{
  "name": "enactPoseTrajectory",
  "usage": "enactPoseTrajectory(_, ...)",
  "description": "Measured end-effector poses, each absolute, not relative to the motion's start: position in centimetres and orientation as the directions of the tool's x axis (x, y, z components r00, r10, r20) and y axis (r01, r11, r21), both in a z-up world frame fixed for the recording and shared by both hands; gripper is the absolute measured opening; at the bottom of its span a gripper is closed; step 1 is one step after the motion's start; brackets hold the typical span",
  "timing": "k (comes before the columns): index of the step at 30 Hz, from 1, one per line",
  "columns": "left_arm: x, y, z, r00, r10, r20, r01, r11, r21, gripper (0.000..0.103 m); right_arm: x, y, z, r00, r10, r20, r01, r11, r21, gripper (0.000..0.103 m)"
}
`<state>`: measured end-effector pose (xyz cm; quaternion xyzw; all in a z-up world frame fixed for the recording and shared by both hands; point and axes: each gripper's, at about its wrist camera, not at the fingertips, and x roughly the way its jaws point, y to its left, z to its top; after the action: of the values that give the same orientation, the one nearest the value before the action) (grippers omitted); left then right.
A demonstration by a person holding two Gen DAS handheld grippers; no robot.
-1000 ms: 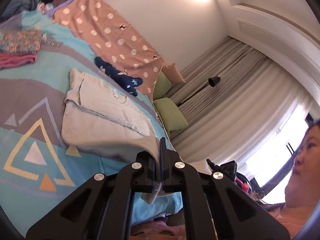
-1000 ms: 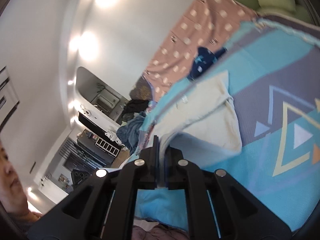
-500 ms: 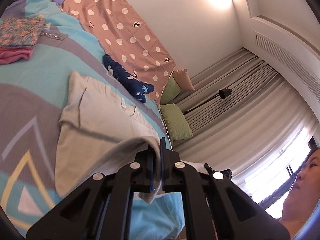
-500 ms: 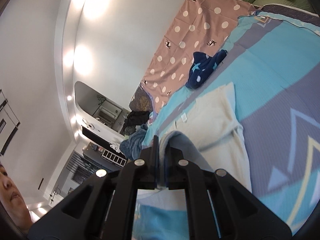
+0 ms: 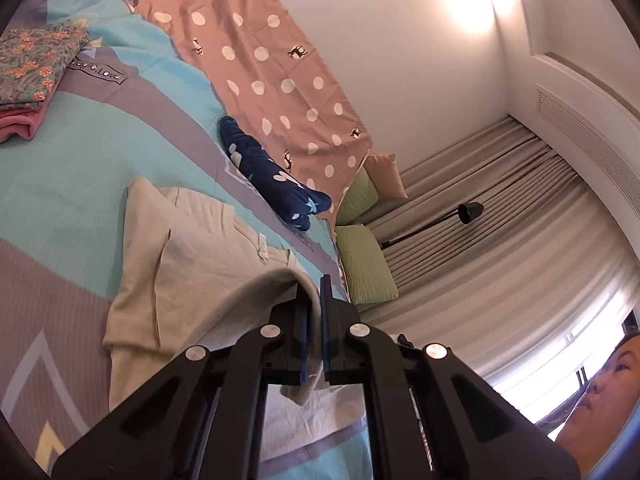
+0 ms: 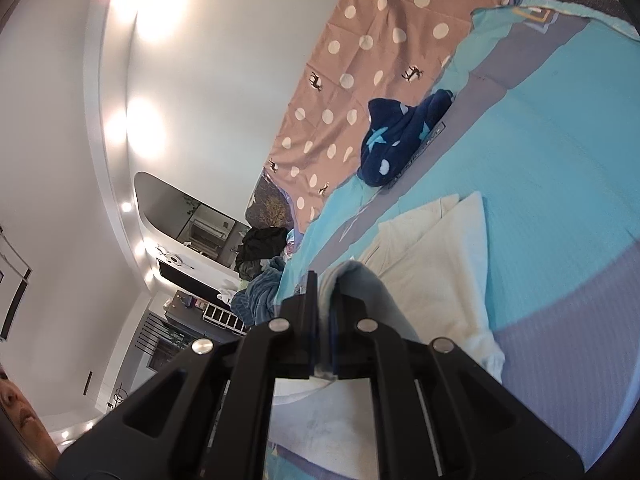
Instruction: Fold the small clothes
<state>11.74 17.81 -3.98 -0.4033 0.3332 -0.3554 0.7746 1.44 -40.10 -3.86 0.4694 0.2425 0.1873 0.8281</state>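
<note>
Meanwhile, on a bed spread with a turquoise and grey blanket (image 5: pixel 80 152) printed with triangles, a cream-coloured small cotton garment (image 5: pixel 192 248) lay partly flat, its far portion resting on the blanket while its near edge was lifted off the bed. The black left gripper (image 5: pixel 315 308) had its jaws pressed together on one corner of that lifted edge, the cloth arching up over the left jaw and a short tail of fabric hanging down between the two blue-lined jaws. The black right gripper (image 6: pixel 324 300) likewise had its jaws pinched on the other corner of the cream garment (image 6: pixel 440 264), the cloth rising from the right and folding down into the narrow slot between them. From each wrist view, the flat part of the garment stretched ahead of and just beyond the jaws.

A crumpled navy garment with pale stars and dots (image 5: pixel 272 176) lay farther off, near the edge of a pink sheet with white polka dots (image 5: pixel 260 64). A folded floral cloth (image 5: pixel 32 64) sat atop a folded pink one (image 5: pixel 18 126) at the left view's margin. Green pillows (image 5: pixel 364 268) lay before grey curtains (image 5: pixel 500 248).
</note>
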Motion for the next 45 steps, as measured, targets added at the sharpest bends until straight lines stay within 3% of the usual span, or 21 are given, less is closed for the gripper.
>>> enactPoseTrajectory(12, 20.6, 16.6, -6.0, 0.532, -0.805, -0.262, 0.224, 0.432, -0.873, 0.004, 10.4, -41.5, -4.7, 0.792, 0.527, -0.309, -0.014, 0.521, 0.854, 0.008)
enactPoseTrajectory(19, 26.0, 16.9, -12.3, 0.533, -0.762, -0.367, 0.051, 0.462, -0.886, 0.003, 15.5, -41.6, -9.2, 0.731, 0.480, -0.485, 0.140, 0.591, 0.795, 0.010)
enactPoseTrajectory(23, 25.7, 17.1, -13.6, 0.534, -0.776, -0.336, 0.060, 0.431, -0.900, 0.004, 15.1, -42.2, -11.0, 0.720, 0.494, -0.488, 0.163, 0.563, 0.810, 0.017)
enactPoseTrajectory(27, 24.8, 17.2, -12.7, 0.521, -0.783, -0.341, 0.092, 0.448, -0.889, 0.024, 14.3, -42.6, -11.0, 0.720, 0.496, -0.484, 0.162, 0.559, 0.813, 0.019)
enactPoseTrajectory(32, 23.6, 16.5, -11.4, 0.477, -0.803, -0.358, 0.138, 0.470, -0.872, 0.030, 14.1, -41.6, -9.9, 0.704, 0.492, -0.512, 0.145, 0.606, 0.782, 0.020)
enactPoseTrajectory(35, 23.1, 15.6, -11.4, 0.448, -0.792, -0.415, 0.137, 0.520, -0.843, 0.039, 13.7, -40.9, -9.6, 0.692, 0.482, -0.537, 0.145, 0.636, 0.758, 0.020)
enactPoseTrajectory(37, 22.7, 15.2, -11.7, 0.432, -0.782, -0.449, 0.135, 0.548, -0.825, 0.039, 13.4, -40.8, -9.5, 0.689, 0.474, -0.549, 0.147, 0.650, 0.746, 0.020)
enactPoseTrajectory(42, 22.5, 15.2, -12.6, 0.420, -0.774, -0.474, 0.123, 0.567, -0.815, 0.038, 12.9, -41.0, -9.7, 0.687, 0.453, -0.568, 0.158, 0.670, 0.725, 0.005)
enactPoseTrajectory(44, 22.8, 15.4, -12.6, 0.438, -0.769, -0.465, 0.125, 0.564, -0.816, 0.029, 12.8, -41.1, -9.7, 0.690, 0.454, -0.563, 0.160, 0.663, 0.731, 0.005)
enactPoseTrajectory(45, 23.0, 15.3, -12.6, 0.444, -0.769, -0.461, 0.131, 0.564, -0.815, 0.010, 12.8, -41.1, -9.7, 0.694, 0.455, -0.558, 0.156, 0.661, 0.734, 0.004)
